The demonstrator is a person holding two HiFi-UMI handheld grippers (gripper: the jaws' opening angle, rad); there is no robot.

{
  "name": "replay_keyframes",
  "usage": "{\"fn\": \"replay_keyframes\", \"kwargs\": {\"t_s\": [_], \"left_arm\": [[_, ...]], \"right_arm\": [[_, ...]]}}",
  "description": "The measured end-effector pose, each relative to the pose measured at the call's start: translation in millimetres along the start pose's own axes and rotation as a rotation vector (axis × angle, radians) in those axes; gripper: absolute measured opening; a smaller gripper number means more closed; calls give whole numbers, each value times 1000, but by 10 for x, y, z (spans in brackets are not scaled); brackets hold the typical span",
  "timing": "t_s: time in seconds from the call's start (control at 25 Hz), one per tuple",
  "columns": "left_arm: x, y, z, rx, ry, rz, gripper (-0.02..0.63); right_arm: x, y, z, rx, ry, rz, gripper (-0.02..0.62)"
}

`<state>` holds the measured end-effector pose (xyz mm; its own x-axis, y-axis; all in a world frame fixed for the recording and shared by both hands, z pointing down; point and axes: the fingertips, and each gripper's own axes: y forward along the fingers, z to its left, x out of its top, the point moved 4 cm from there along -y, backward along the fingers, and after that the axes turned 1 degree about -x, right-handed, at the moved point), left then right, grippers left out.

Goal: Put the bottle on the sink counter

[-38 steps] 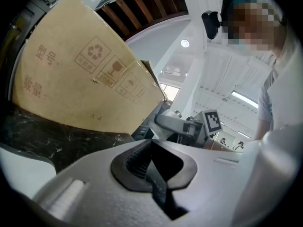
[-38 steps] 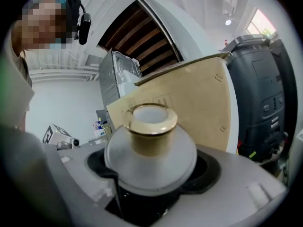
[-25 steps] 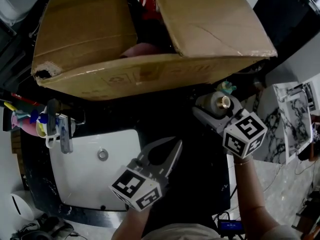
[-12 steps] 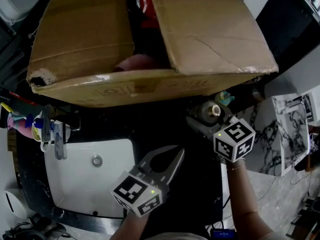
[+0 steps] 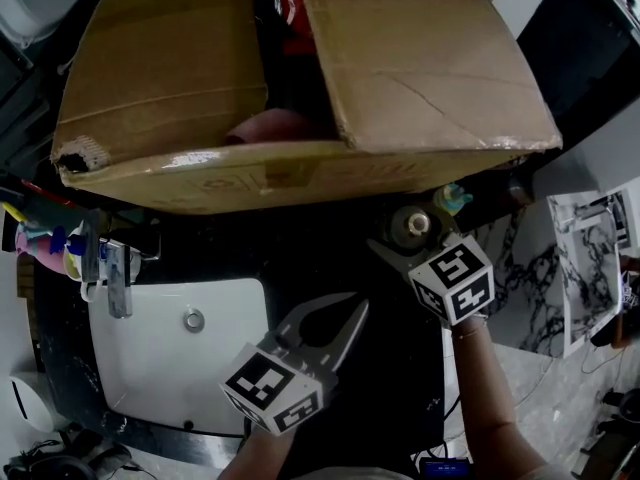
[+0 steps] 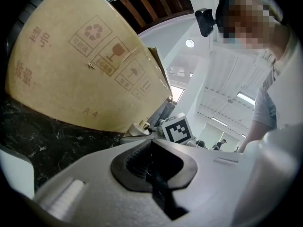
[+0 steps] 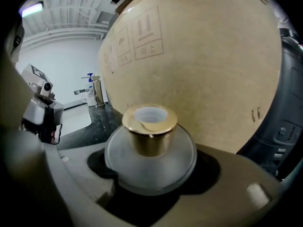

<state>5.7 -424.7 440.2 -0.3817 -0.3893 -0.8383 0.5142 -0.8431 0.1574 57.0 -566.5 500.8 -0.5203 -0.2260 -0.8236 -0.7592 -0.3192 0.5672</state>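
A round frosted bottle (image 7: 150, 161) with a gold cap (image 7: 150, 128) sits between the jaws of my right gripper (image 5: 405, 236), which is shut on it. In the head view the bottle (image 5: 412, 225) hangs over the black marble counter (image 5: 330, 253), just below the front wall of a big cardboard box (image 5: 300, 163). My left gripper (image 5: 345, 313) hovers lower down, over the counter by the right edge of the white sink basin (image 5: 160, 368). Its jaws are shut with nothing in them.
The open cardboard box fills the top of the head view, with red and pink things inside. A faucet (image 5: 115, 278) and a cup of toothbrushes (image 5: 50, 243) stand left of the basin. A small teal object (image 5: 452, 198) lies beside the bottle. The floor is at right.
My right gripper has carried the bottle to the left and a little toward the box. The left gripper has barely moved.
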Motion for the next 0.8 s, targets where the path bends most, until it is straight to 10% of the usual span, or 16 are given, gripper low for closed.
{"fn": "replay_keyframes", "kwargs": {"t_s": [0.8], "left_arm": [[-155, -148, -27, 39, -4, 38, 6]], "right_arm": [[-2, -33, -11, -51, 19, -17, 376]]}}
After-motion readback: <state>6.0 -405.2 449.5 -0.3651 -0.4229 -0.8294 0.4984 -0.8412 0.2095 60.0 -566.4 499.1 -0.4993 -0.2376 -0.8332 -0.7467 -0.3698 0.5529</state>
